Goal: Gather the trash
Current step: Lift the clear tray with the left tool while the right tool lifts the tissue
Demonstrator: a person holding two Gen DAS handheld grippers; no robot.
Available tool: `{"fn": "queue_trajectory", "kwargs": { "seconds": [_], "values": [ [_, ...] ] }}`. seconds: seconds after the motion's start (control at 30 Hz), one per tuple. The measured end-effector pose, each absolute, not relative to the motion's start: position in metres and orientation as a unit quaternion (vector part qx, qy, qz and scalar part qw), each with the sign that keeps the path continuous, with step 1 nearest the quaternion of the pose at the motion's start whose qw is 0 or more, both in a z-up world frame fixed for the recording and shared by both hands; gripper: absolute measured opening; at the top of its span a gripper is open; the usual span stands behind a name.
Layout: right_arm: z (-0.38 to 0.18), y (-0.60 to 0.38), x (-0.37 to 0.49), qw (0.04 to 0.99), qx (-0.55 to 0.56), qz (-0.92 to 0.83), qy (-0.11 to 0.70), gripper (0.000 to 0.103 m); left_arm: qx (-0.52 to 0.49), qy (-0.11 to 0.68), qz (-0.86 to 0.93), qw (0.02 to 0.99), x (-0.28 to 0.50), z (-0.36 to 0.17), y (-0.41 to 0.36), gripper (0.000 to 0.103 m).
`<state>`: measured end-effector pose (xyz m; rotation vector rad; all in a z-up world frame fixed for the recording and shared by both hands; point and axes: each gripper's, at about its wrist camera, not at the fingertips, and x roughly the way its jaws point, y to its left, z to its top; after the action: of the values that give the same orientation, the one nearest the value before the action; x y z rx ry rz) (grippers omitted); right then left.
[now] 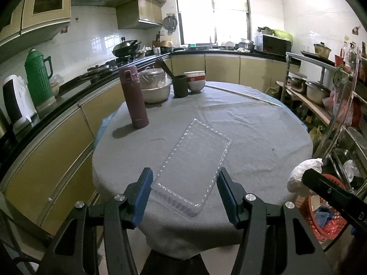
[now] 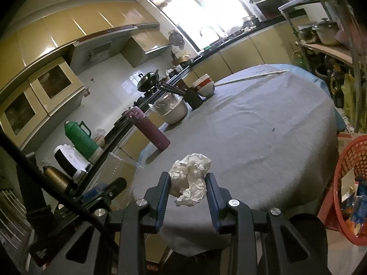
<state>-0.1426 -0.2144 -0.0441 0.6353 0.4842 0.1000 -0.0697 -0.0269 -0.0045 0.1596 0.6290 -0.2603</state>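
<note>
The right gripper (image 2: 188,189) is clamped on a crumpled white paper wad (image 2: 191,178), holding it above the near edge of the round surface covered in grey cloth (image 2: 263,133). The red mesh plastic basket (image 2: 351,183), already holding scraps, stands on the floor off to its right; that looks like the drop point, so the wad should be carried clear over the rim before release.

The left gripper (image 1: 184,191) stands open, its blue pads on either side of the near end of a clear, flat plastic tray with scalloped edges (image 1: 195,160) lying on the cloth. The pads look just apart from it. Thin plastic will likely flex, so close squarely across the narrow width, low on the rim, and lift gently, keeping clear of the maroon insulated bottle (image 1: 134,96).
</note>
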Motion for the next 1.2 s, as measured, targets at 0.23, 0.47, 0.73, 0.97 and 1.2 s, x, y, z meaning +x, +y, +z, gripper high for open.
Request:
{"fn": "queue_trajectory", "kwargs": {
  "seconds": [0.23, 0.47, 0.73, 0.97, 1.2],
  "values": [
    [-0.047, -0.218, -0.142, 0.918, 0.314, 0.048, 0.237, 0.034, 0.081, 0.306, -0.126, 0.94, -0.069, -0.004, -0.027, 0.059],
    [-0.047, -0.217, -0.142, 0.917, 0.317, 0.047, 0.238, 0.034, 0.083, 0.306, -0.126, 0.94, -0.069, -0.004, -0.028, 0.059],
    [-0.049, -0.22, -0.144, 0.917, 0.319, 0.048, 0.234, 0.034, 0.088, 0.307, -0.125, 0.939, -0.071, -0.006, -0.032, 0.06],
    [-0.049, -0.224, -0.148, 0.917, 0.323, 0.046, 0.23, 0.034, 0.091, 0.309, -0.127, 0.938, -0.072, -0.007, -0.034, 0.06],
    [-0.048, -0.229, -0.155, 0.917, 0.328, 0.041, 0.221, 0.034, 0.1, 0.305, -0.133, 0.938, -0.074, -0.008, -0.041, 0.06]
  ]
}}
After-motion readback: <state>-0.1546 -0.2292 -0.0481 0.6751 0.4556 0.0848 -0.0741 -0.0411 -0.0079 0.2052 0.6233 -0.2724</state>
